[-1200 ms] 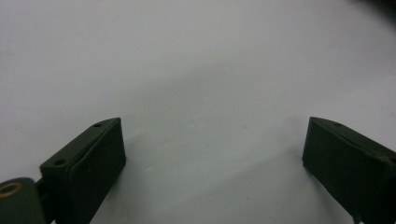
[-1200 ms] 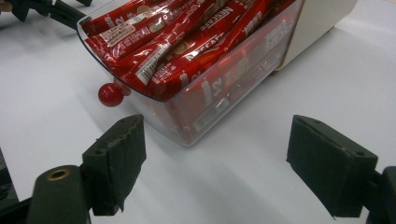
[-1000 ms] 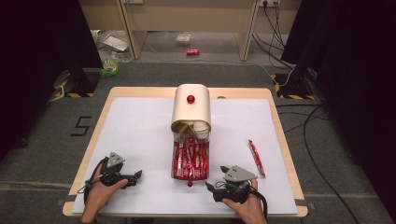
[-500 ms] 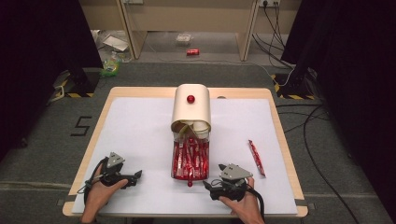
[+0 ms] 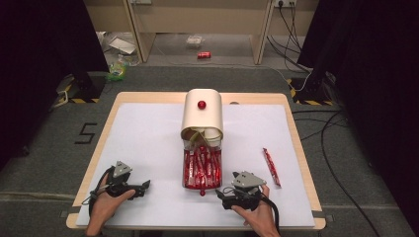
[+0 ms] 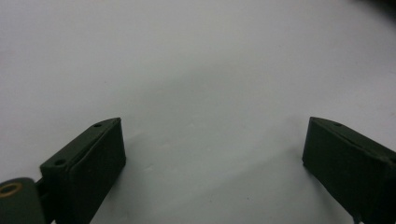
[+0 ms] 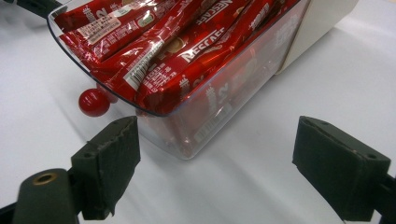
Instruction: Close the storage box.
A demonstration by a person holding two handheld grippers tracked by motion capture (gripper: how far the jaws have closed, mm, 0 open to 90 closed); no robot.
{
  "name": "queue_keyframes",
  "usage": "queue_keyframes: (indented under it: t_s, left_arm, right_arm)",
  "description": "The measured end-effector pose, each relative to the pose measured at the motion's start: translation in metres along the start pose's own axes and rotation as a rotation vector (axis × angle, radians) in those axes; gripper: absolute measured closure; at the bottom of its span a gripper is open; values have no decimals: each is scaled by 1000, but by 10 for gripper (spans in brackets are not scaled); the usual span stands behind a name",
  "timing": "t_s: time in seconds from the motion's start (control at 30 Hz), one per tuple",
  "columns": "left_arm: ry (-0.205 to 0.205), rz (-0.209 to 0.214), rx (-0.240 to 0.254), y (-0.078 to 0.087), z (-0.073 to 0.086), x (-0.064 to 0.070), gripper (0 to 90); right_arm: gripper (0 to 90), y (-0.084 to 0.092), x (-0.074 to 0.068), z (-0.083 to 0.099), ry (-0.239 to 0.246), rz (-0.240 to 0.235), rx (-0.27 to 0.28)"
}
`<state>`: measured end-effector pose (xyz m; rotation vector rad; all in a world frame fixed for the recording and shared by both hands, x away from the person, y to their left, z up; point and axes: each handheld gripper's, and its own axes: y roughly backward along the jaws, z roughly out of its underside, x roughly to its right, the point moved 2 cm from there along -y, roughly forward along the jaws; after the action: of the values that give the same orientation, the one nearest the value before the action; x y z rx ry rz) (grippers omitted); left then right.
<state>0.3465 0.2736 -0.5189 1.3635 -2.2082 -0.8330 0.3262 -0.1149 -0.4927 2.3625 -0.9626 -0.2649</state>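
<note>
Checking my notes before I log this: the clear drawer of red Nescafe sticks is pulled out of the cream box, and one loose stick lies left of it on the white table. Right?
Not quite. The loose stick lies right of the clear drawer, not left, as the high view shows. The drawer is indeed pulled out of the cream box, on the white table.

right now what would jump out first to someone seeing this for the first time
The clear drawer packed with shiny red coffee sachets, pulled out of a cream box at mid-table with a red knob on top. One stray sachet lies on the white table to its right. The right gripper stands open just before the drawer's front corner.
</note>
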Motion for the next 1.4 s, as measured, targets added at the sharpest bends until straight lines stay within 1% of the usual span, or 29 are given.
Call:
queue_keyframes:
  t_s: [0.13, 0.27, 0.5, 0.63, 0.7, 0.8, 0.87, 1.0, 1.17, 1.23, 1.37, 1.4]
  left_arm:
    - [-1, 0, 0, 0, 0, 0, 50]
    - [1, 1, -1, 0, 0, 0, 51]
    - [0, 0, 0, 0, 0, 0, 50]
    - [1, 1, -1, 0, 0, 0, 50]
    - [1, 0, 1, 0, 0, 0, 50]
    - [1, 1, -1, 0, 0, 0, 51]
    - [0, 0, 0, 0, 0, 0, 51]
    - [1, 1, -1, 0, 0, 0, 50]
    - [1, 1, -1, 0, 0, 0, 51]
    - [0, 1, 0, 0, 0, 0, 51]
    - [1, 1, -1, 0, 0, 0, 51]
    - [1, 1, -1, 0, 0, 0, 51]
  right_arm:
    - [155, -3, -2, -1, 19, 0, -1]
    - [155, -6, -4, -3, 26, -5, 0]
    - [155, -11, -3, -5, 25, 3, -3]
    - [155, -14, -2, -6, 5, -1, 4]
    - [155, -14, -1, -8, 4, 7, 15]
    - [155, -14, 2, -10, -14, 10, 33]
    - [155, -15, 4, -10, -18, 16, 34]
    - [163, -16, 9, -12, -56, 22, 63]
    - [164, -17, 14, -12, -86, 28, 67]
    - [165, -18, 15, -12, -82, 31, 70]
    - [165, -19, 14, -14, -88, 33, 75]
    - [165, -19, 15, -14, -82, 37, 78]
